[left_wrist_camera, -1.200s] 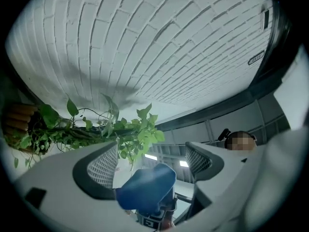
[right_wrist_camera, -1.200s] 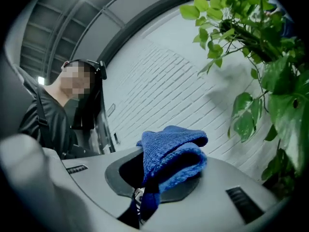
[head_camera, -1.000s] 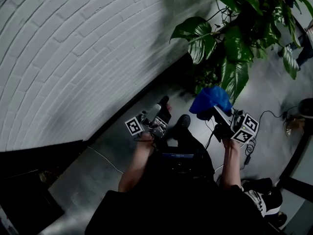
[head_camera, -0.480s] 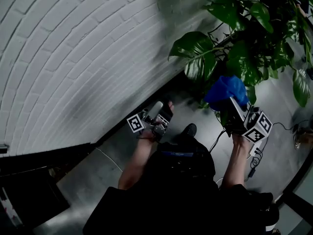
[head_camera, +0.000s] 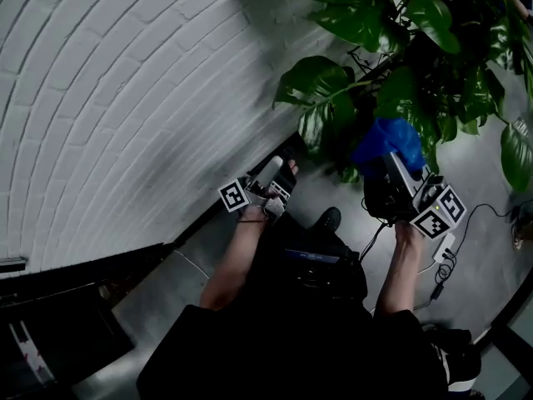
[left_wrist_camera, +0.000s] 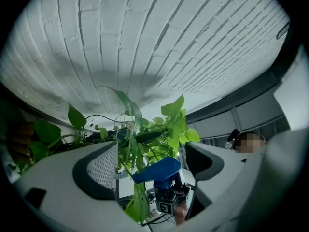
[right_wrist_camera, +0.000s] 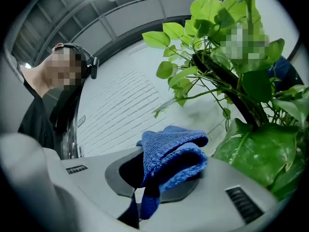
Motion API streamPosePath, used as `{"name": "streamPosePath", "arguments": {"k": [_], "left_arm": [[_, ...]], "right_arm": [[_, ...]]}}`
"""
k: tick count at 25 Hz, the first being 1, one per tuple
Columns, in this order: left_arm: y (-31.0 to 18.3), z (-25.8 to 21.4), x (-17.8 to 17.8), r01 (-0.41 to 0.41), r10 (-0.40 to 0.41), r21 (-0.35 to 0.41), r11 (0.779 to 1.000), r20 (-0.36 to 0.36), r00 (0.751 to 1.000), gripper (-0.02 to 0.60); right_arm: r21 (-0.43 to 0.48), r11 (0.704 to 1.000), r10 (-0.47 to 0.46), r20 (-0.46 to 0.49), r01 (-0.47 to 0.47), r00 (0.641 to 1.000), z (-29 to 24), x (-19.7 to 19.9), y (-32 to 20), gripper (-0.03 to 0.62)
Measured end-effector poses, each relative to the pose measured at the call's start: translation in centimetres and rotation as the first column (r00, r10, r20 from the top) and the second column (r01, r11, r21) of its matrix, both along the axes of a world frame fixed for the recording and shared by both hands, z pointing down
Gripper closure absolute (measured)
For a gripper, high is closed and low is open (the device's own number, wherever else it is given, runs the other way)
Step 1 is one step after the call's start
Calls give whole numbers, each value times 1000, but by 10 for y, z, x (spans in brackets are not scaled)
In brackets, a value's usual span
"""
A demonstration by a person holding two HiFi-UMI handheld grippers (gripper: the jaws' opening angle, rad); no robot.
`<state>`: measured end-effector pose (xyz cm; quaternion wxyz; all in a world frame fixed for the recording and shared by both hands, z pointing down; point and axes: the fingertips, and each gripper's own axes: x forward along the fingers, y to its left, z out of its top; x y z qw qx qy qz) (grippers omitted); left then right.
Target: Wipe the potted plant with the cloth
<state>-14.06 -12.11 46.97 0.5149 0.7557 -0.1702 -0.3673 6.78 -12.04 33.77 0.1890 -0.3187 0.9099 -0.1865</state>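
Note:
A tall potted plant (head_camera: 416,65) with broad green leaves stands by the white brick wall; its pot is hidden. My right gripper (head_camera: 390,163) is shut on a folded blue cloth (head_camera: 388,143), held up against the plant's lower leaves. In the right gripper view the blue cloth (right_wrist_camera: 170,160) bulges from between the jaws, a large leaf (right_wrist_camera: 256,151) just to its right. My left gripper (head_camera: 276,171) stands open and holds nothing, left of the plant. In the left gripper view the plant's stems (left_wrist_camera: 137,144) and the blue cloth (left_wrist_camera: 157,170) show between the parted jaws.
A white brick wall (head_camera: 125,82) with a dark baseboard runs along the left. The person's shoes (head_camera: 329,219) stand on grey floor. Cables and a power strip (head_camera: 445,252) lie on the floor at the right. Dark furniture (head_camera: 50,323) sits at lower left.
The right gripper has lifted the blue cloth up and closer into the plant's lower leaves. The left gripper has risen slightly toward the wall.

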Motion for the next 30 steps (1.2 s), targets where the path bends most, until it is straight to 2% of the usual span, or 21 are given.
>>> {"name": "streamPosePath", "arguments": {"k": [3, 7, 13, 18, 22, 24, 27, 30], "left_arm": [[-21, 9, 8, -4, 5, -26, 1000, 37, 999, 149], [-51, 19, 22, -49, 52, -38, 998, 83, 995, 149], [-90, 18, 32, -158, 159, -42, 987, 25, 987, 148], [-105, 8, 45, -314, 312, -14, 949, -82, 947, 149], [-112, -1, 56, -405, 401, 19, 914, -178, 898, 149], [-115, -3, 61, -432, 426, 27, 901, -227, 876, 149], [-120, -5, 63, -441, 429, 32, 897, -305, 850, 149], [-124, -5, 69, -442, 421, 29, 897, -365, 831, 149]], "right_arm": [[-28, 999, 40, -46, -42, 998, 8, 3, -8, 534], [-40, 994, 98, -111, -103, 989, 14, 2, -18, 534], [-87, 979, 160, -228, -184, 960, 22, -24, -50, 534], [-97, 965, 196, -348, -243, 917, 22, -56, -89, 534], [-17, 931, 319, -451, -366, 834, 3, -64, -113, 534], [25, 922, 349, -490, -387, 799, -6, -71, -119, 534], [12, 936, 303, -538, -353, 786, 11, -88, -135, 534], [-106, 943, 200, -576, -315, 792, 62, -93, -149, 534]]}}
